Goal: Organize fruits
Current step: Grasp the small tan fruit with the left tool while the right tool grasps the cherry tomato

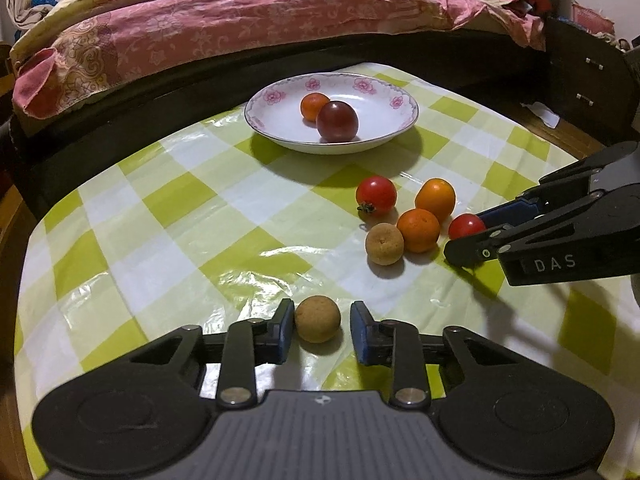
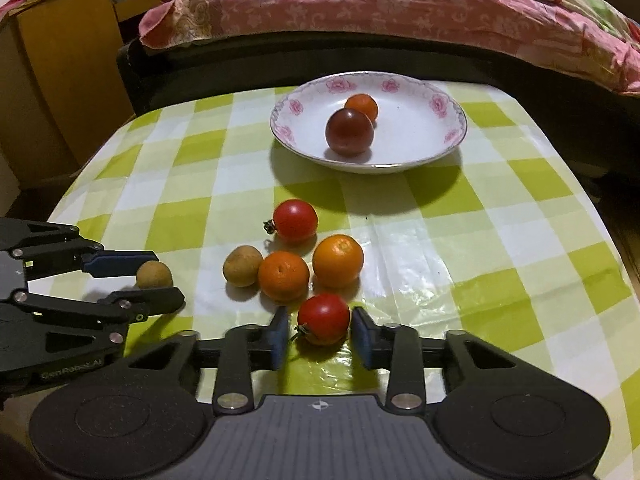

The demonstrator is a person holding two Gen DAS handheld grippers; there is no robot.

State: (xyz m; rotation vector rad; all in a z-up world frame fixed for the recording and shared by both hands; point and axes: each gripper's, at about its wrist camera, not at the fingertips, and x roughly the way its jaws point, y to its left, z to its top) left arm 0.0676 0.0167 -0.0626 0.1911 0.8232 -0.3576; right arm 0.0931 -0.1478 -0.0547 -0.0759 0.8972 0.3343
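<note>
My left gripper [image 1: 322,326] is open around a tan longan [image 1: 317,319] on the table; its left pad touches the fruit and a gap shows on the right. My right gripper [image 2: 320,330] is open around a red cherry tomato [image 2: 323,319], pads close beside it. A white flowered plate [image 2: 420,148] at the back holds a dark red tomato [image 2: 349,131] and a small orange [image 2: 362,106]. Between plate and grippers lie a second red tomato [image 2: 295,219], two oranges [image 2: 338,261] [image 2: 283,275] and a second longan [image 2: 242,265].
The table has a green-and-white checked plastic cover [image 1: 168,216]. A bed with a pink quilt [image 1: 240,12] runs along the far edge. A wooden cabinet [image 2: 60,92] stands at the far left and dark drawers [image 1: 584,76] at the far right.
</note>
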